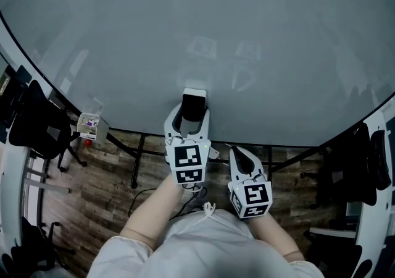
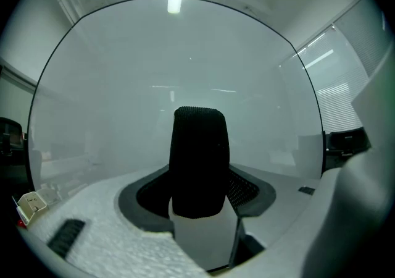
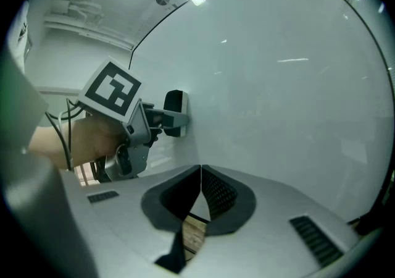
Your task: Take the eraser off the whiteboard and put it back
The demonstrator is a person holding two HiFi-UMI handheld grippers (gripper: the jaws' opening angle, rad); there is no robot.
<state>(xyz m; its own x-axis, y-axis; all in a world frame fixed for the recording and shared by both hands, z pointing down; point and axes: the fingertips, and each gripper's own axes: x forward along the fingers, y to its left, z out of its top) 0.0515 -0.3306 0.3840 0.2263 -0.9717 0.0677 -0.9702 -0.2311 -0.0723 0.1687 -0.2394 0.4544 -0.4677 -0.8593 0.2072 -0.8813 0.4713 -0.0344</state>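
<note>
The eraser (image 1: 194, 101), black with a white casing, sits on the whiteboard (image 1: 185, 23) near its lower edge. My left gripper (image 1: 191, 116) points straight at the board, its jaws on either side of the eraser, pads against its flanks. In the left gripper view the eraser (image 2: 199, 147) fills the gap of the left gripper (image 2: 199, 179). My right gripper (image 1: 242, 158) hangs back to the right, shut with nothing in it. In the right gripper view its jaws (image 3: 200, 175) meet, and the left gripper (image 3: 162, 119) holds the eraser (image 3: 176, 102) at the board.
A small white box with markers (image 1: 91, 125) sits by the board's lower left edge. Black office chairs stand at the left (image 1: 37, 123) and right (image 1: 361, 168). The board's stand legs (image 1: 137, 159) run over the wooden floor below it.
</note>
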